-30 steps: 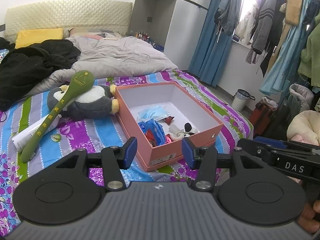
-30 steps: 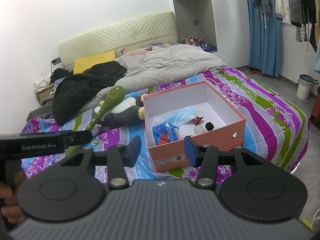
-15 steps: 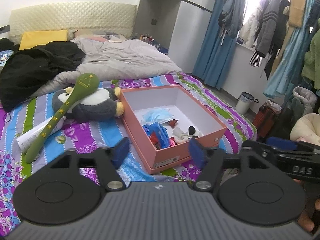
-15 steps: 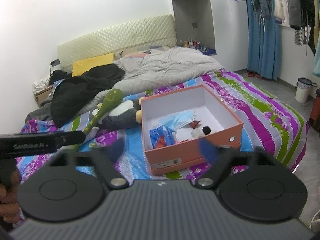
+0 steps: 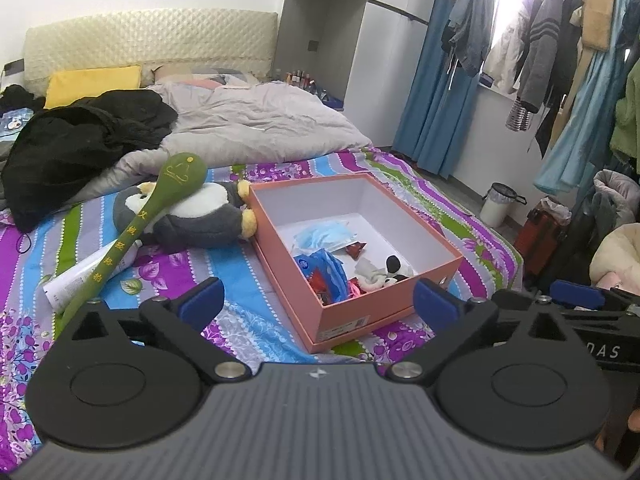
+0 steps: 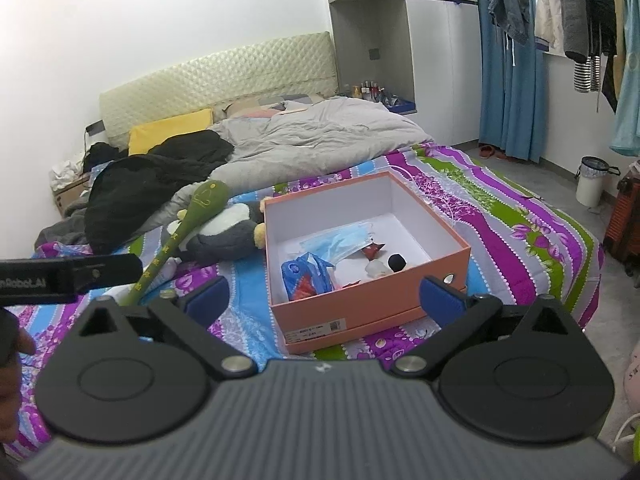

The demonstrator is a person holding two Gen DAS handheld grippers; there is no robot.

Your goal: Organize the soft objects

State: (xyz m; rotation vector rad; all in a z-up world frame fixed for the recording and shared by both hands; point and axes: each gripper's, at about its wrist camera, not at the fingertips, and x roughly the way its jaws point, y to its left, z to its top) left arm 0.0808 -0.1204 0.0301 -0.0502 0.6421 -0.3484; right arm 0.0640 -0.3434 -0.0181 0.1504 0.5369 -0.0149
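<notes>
While I hold both tools above the near edge of the bed, my left gripper [image 5: 316, 300] and my right gripper [image 6: 324, 294] have just been opening; both stand wide with nothing between the jaws. Beyond them, the plush penguin [image 5: 192, 216] lies touching the orange box [image 5: 384, 300], under a green massage stick [image 5: 132, 232].

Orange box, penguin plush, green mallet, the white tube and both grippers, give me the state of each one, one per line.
Orange box: lidless, partly filled.
Penguin plush: lying on its side against the box.
Green mallet: resting across the plush.
White tube: lying flat under the mallet.
Left gripper: open, empty, jaws just widened.
Right gripper: open, empty, jaws just widened.
</notes>
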